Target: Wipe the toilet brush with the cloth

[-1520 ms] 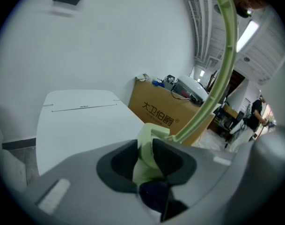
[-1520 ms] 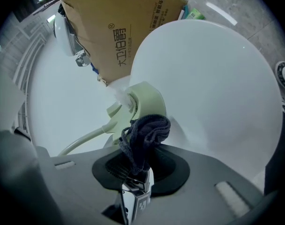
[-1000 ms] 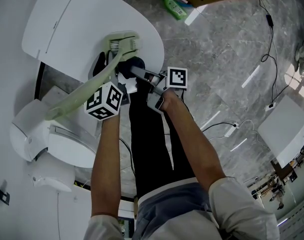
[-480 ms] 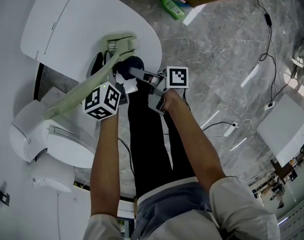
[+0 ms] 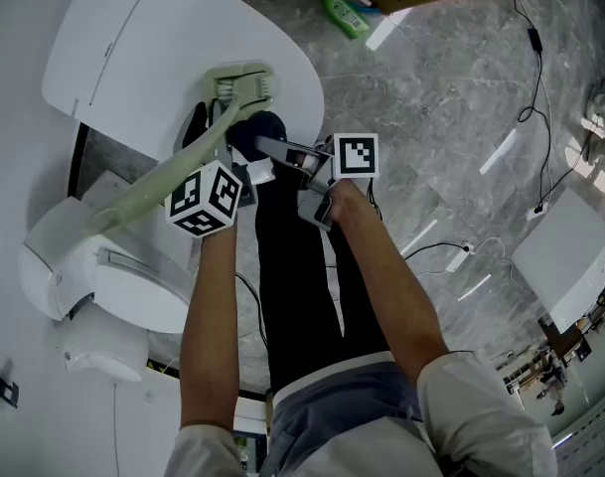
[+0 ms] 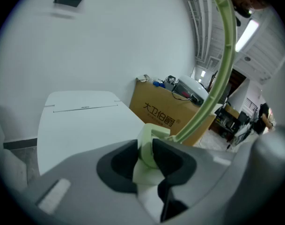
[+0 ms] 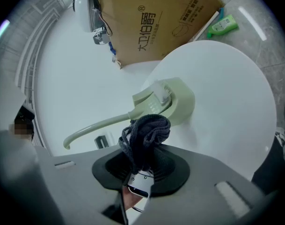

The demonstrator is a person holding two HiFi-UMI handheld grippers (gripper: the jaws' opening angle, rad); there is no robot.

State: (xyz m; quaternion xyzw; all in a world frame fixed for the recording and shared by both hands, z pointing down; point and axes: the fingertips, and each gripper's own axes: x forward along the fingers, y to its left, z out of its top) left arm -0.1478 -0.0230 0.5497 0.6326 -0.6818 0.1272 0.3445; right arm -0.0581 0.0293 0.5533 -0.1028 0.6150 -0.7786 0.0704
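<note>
- The left gripper (image 6: 147, 157) has its jaws closed narrowly on the pale green handle of the toilet brush (image 5: 158, 189). I judge this grip is there to keep the brush steady while the other gripper does the wiping.
- The brush head (image 7: 169, 101) is at the far end, over the white round top (image 7: 226, 83), and it seems to rest there. The long curved handle runs back to the near left.
- The right gripper (image 7: 141, 167) is clamped on the dark cloth (image 7: 145, 134), which sticks out of the jaws as a bunched lump. This leaves a soft front to rub with.
- In the head view the cloth lies just beside the handle, close to the brush head. I cannot tell if it touches.
- The white top is smooth and bare.
- The floor (image 5: 451, 97) is grey marble, with cables on it.
- A green bottle (image 5: 344, 13) lies far off, beside a cardboard box (image 7: 156, 18).
- A white toilet (image 5: 74, 266) stands at the near left.
</note>
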